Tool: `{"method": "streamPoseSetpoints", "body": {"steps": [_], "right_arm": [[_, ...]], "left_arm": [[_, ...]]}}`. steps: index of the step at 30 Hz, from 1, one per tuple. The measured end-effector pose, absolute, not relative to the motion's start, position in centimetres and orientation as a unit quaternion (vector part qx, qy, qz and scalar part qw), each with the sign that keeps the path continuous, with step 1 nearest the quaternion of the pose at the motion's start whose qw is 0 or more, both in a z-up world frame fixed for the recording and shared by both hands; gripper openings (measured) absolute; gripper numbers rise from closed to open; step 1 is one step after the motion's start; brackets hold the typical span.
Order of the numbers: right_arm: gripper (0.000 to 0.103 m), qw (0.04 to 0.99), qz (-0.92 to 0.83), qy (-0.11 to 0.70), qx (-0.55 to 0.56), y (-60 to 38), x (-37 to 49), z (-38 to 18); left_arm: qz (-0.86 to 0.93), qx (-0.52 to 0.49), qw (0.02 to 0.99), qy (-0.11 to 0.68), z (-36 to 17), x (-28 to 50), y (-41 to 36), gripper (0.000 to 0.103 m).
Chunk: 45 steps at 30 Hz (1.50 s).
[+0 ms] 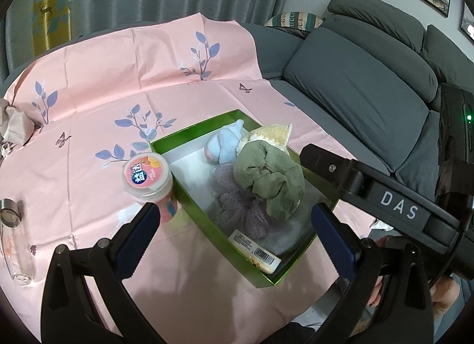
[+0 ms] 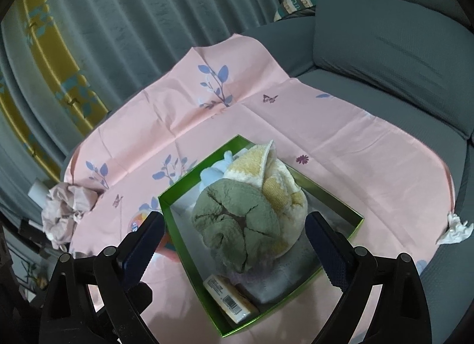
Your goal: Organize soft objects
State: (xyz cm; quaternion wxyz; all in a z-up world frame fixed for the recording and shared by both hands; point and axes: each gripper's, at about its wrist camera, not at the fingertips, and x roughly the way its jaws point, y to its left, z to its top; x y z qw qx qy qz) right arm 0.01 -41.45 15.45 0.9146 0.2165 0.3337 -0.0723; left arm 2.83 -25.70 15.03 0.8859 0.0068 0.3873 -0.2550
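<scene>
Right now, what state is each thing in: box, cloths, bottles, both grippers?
green box: open, no lid on it, nearly full
green cloth: bunched, on top of the pile in the box
yellow cloth: crumpled, in the box under the green one
gum bottle: upright, capped, beside the box
glass bottle: lying on its side
left gripper: open, empty
right gripper: open, empty

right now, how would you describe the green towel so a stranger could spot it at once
Find the pink cloth spread over the grey sofa, then the green box on it. The green towel is the crumpled olive lump on top of the pile inside, over a purple cloth and beside a yellow-and-cream one; nothing else there is olive.
</scene>
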Motion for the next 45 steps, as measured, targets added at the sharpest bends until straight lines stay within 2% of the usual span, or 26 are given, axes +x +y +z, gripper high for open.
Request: {"method": "streamPoseSetpoints", "body": {"steps": [45], "right_arm": [[0.096, 0.908, -0.106, 0.355, 0.195, -40.6, -0.1, 15.0]], "left_arm": [[-0.251, 0.004, 0.880, 0.403, 14.5, 1.8, -24.5, 0.102]]}}
